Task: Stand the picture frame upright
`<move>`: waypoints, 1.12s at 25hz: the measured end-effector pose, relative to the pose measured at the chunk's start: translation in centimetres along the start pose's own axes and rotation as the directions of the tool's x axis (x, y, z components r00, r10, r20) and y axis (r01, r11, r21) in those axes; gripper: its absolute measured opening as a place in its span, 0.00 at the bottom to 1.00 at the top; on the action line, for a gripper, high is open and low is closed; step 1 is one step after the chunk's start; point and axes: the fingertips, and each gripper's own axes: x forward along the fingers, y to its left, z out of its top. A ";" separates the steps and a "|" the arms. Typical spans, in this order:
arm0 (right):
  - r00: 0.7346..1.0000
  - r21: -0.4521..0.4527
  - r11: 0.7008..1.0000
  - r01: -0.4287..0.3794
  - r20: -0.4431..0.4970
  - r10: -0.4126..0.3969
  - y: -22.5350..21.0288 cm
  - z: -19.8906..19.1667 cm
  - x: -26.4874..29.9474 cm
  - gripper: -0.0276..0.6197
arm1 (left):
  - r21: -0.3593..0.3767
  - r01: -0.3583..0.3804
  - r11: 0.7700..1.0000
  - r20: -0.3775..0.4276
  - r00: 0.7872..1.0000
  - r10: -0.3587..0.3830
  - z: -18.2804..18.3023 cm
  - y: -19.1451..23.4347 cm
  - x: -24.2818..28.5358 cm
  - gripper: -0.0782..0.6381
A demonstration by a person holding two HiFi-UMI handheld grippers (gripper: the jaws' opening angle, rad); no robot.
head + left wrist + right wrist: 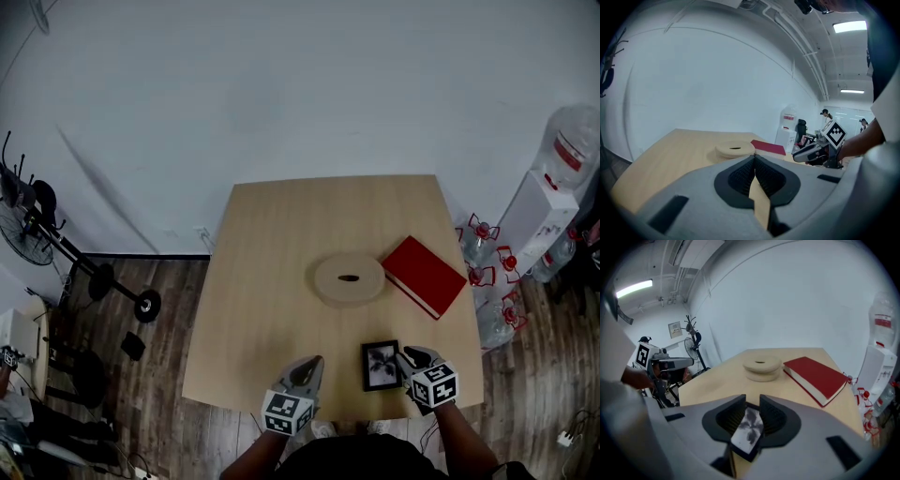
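Near the 5 o'clock edge of the light wooden surface (272, 281): a black picture frame (380, 365), face up, not yet upright. Grasped at its 3 o'clock side by the right gripper (407, 360). In the right gripper view, held between the ribbed pads (769, 414) of the right gripper (751, 405), with the picture frame (749, 428) tilted and its print showing. Cannot tell whether resting on the surface. At 9 o'clock of the frame, well apart: left gripper (307, 364), clenched on nothing, pads pressed together at the left gripper (753, 163) tip. Mid-surface, a round wooden disc (349, 278). At its 3 o'clock, just beside, a red book (424, 275) lying flat.
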 end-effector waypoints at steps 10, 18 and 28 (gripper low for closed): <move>0.980 0.263 0.962 0.068 -0.196 -0.016 -3.3 -8.2 3.6 0.40 | -0.022 -0.007 1.000 -0.057 0.998 0.005 -1.9 0.4 1.1 0.12; 0.963 0.292 0.952 0.096 -0.268 -0.014 -3.1 -11.1 5.4 0.41 | -0.018 -0.021 1.000 -0.064 0.998 0.019 -2.4 1.2 1.1 0.12; 0.952 0.213 0.970 0.119 -0.303 -0.050 -3.1 -11.2 6.1 0.40 | -0.047 -0.002 0.999 -0.076 0.997 -0.001 -2.2 1.0 0.7 0.12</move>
